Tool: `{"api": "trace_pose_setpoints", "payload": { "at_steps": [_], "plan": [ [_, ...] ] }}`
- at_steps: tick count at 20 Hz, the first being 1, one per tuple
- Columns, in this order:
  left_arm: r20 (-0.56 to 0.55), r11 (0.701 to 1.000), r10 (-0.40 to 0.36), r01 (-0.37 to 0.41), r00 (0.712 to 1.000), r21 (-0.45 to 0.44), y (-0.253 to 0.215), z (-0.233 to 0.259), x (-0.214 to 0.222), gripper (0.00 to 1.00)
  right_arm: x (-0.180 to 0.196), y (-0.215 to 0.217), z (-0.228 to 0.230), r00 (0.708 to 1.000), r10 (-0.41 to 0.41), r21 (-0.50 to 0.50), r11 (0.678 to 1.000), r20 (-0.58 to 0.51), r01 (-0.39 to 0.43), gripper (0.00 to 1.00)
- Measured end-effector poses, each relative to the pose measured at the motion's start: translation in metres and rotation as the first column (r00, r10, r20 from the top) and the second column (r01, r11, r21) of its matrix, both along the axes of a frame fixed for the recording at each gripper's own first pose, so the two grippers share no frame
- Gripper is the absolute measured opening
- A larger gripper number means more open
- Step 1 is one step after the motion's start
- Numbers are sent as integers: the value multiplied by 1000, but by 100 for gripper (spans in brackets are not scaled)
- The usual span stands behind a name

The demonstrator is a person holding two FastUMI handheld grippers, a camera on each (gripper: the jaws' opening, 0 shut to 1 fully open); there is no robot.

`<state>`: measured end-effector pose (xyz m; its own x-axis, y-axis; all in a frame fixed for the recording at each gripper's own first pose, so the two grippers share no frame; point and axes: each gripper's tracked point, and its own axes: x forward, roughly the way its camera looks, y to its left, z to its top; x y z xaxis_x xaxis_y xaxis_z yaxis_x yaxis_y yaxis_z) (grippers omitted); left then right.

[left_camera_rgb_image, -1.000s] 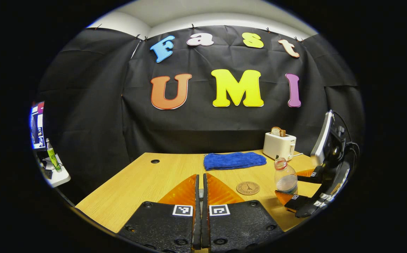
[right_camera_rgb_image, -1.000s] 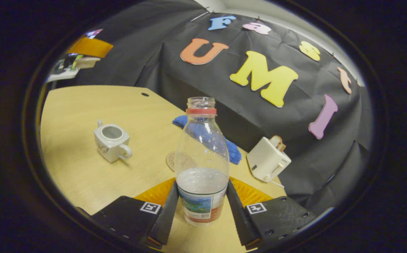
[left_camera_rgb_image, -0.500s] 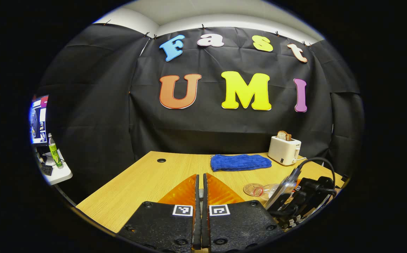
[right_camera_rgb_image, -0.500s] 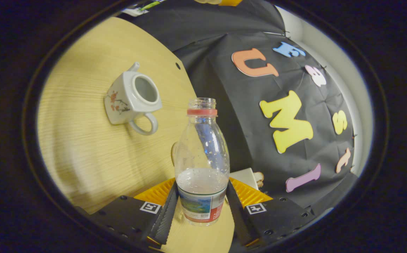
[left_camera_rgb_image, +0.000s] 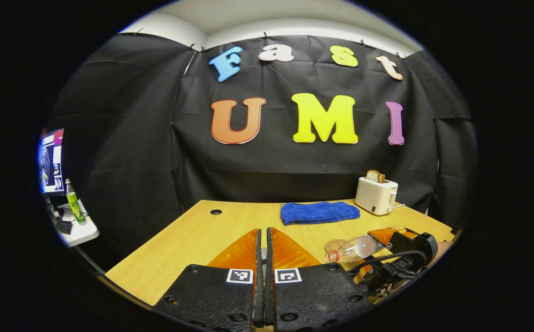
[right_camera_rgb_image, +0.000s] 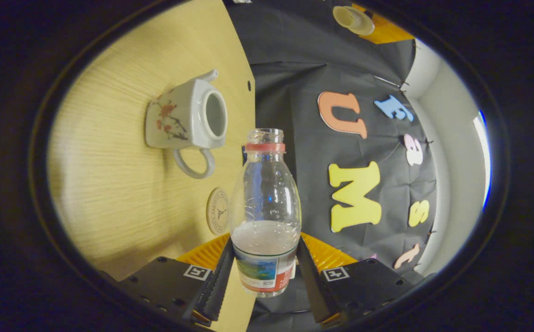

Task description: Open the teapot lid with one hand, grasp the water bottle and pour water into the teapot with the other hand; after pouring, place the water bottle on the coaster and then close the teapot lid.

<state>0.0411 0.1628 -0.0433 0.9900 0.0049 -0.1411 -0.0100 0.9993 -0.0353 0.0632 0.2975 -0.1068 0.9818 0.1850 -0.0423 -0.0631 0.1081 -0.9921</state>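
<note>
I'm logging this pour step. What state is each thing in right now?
Teapot: lid off, mouth open.
Lid: lifted, off the pot.
Water bottle: uncapped, partly full, tipped sideways.
Coaster: bare.
Toaster: bread sticking up.
Right gripper: clamped on bottle.
Left gripper: fingers together.

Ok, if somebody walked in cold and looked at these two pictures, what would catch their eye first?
Probably the water bottle, gripped between the right hand-held gripper's fingers and tipped far over; in the left gripper view it lies nearly level above the table. Next, the white teapot, lid off and mouth open, just beyond the bottle's neck. Then the blue towel and toaster at the back.
</note>
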Motion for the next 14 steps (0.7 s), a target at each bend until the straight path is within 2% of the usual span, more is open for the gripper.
{"api": "trace_pose_setpoints", "payload": {
  "at_steps": [3, 14],
  "plan": [
    [0, 1000, 12, -12, 1000, -7, 5, 1, 0, 3, -1, 4, 6, 998, 23, -58, 998, 56, -19, 73],
    [-11, 1000, 13, -13, 1000, 20, 8, -3, 0, 3, -6, 9, 15, 987, 64, -213, 977, 146, -32, 72]
  ]
}}
